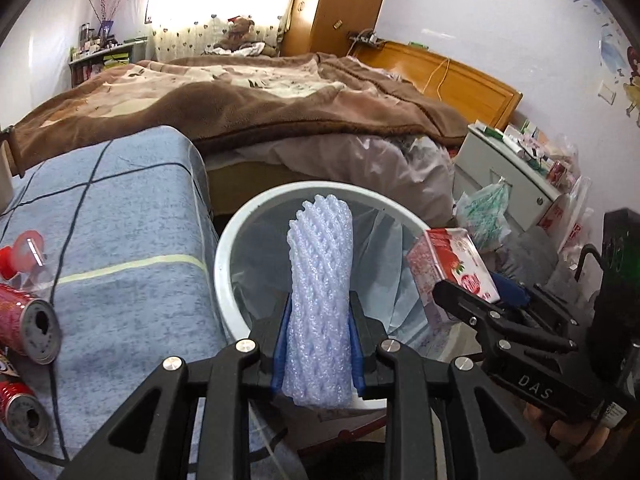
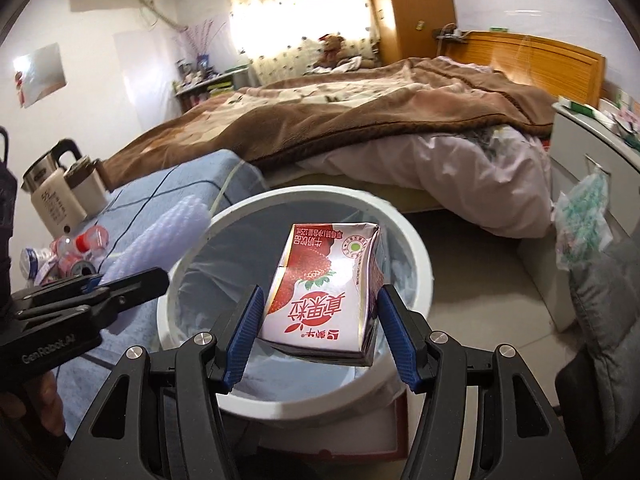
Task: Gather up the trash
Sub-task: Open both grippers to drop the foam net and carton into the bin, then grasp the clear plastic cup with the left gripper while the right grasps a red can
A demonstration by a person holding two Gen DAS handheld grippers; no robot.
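A white foam net sleeve stands upright between the pads of my left gripper, which is shut on it just above the round white trash bin. The bin has a pale plastic liner. To the right, my right gripper holds a red-and-white strawberry milk carton over the bin's right rim. In the right wrist view the carton hangs between the blue pads of the right gripper, over the bin's mouth. The left gripper and foam net show at the left.
Left of the bin, a table with a blue checked cloth holds red cans, crushed bottles and a kettle. A bed with a brown blanket lies behind. A white cabinet and plastic bags stand at the right.
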